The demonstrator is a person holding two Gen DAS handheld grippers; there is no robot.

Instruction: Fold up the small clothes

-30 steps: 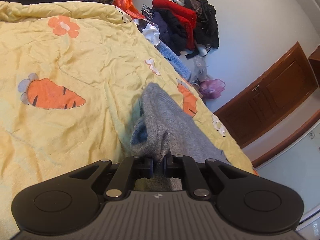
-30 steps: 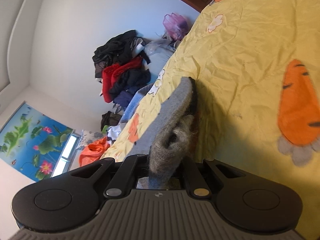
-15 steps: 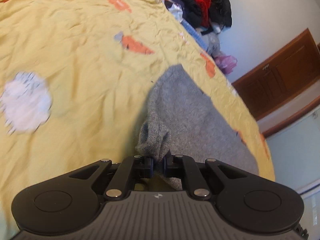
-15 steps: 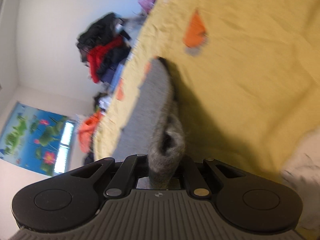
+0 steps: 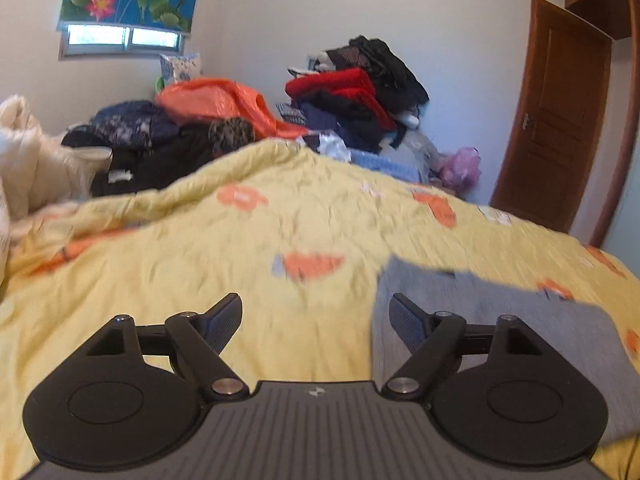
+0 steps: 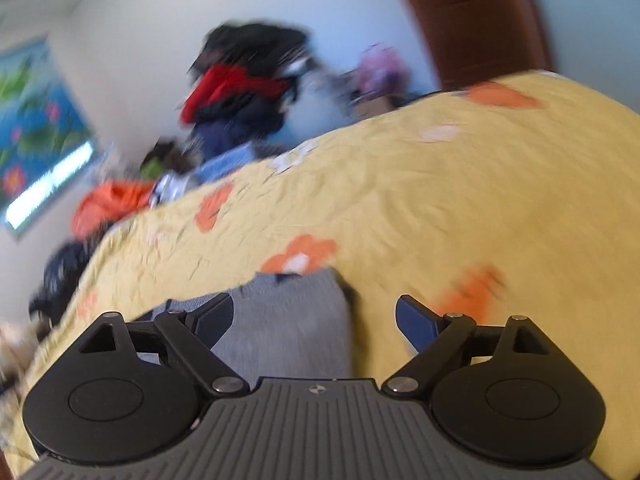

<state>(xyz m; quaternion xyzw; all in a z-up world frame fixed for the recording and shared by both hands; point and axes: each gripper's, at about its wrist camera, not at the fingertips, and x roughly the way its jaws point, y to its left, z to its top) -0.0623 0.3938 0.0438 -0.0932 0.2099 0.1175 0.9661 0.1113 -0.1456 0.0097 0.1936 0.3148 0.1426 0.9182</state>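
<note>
The grey knit garment lies flat on the yellow quilt – soft, light, floppy; pinch its corners; left gripper and right gripper both gape empty

Daylight from the narrow window behind my crumpled yellow carrot-print bedspread; its near half smears with motion. My right view blurs throughout, edges bowed by fisheye.
</note>
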